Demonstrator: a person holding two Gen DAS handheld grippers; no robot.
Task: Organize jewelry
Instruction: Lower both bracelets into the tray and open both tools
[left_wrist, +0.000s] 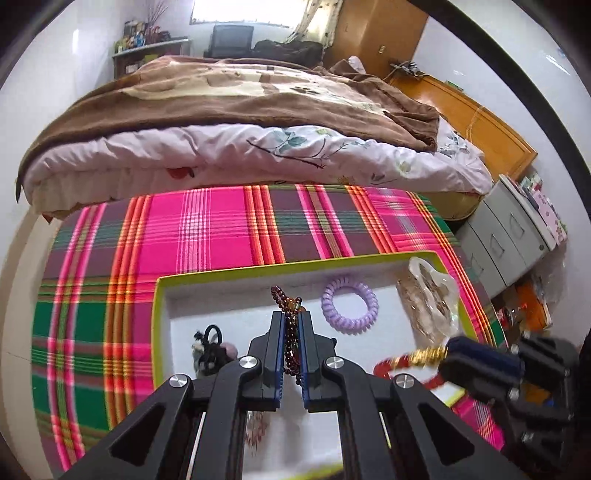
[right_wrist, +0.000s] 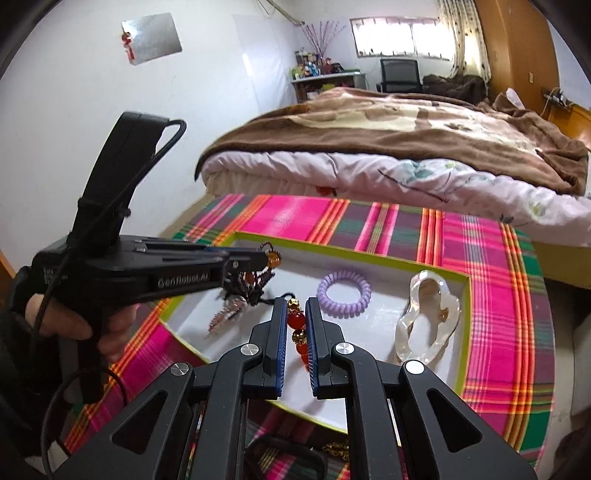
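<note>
I have both tongs over the white tray (left_wrist: 162, 291) with the lime-green rim, which sits on the plaid cloth (left_wrist: 207, 229) at the foot of the bed (left_wrist: 236, 110). My left tongs (left_wrist: 291, 325) are pinched tight on a dark red bead bracelet (left_wrist: 286, 299), whose strand runs up between the blue pads and loops out past the tips above the middle of the tray. My right tongs (right_wrist: 297, 314) are clamped on a bracelet of red and gold beads (right_wrist: 297, 323), held just above the tray's near edge. Lying in the tray are a purple coil hair tie (right_wrist: 344, 288) toward the far edge, a clear glassy piece (right_wrist: 428, 317) at the right end, and a black hair tie (left_wrist: 210, 338) with some tasselled trinket at the left end, though that corner is too cluttered for me to name everything. My worry is that round beads roll against flat pads, so a slack squeeze could drop either strand off the tray's edge onto the cloth. The two tongs are also close together, and the hanging loops could snag each other or catch the tassels.
</note>
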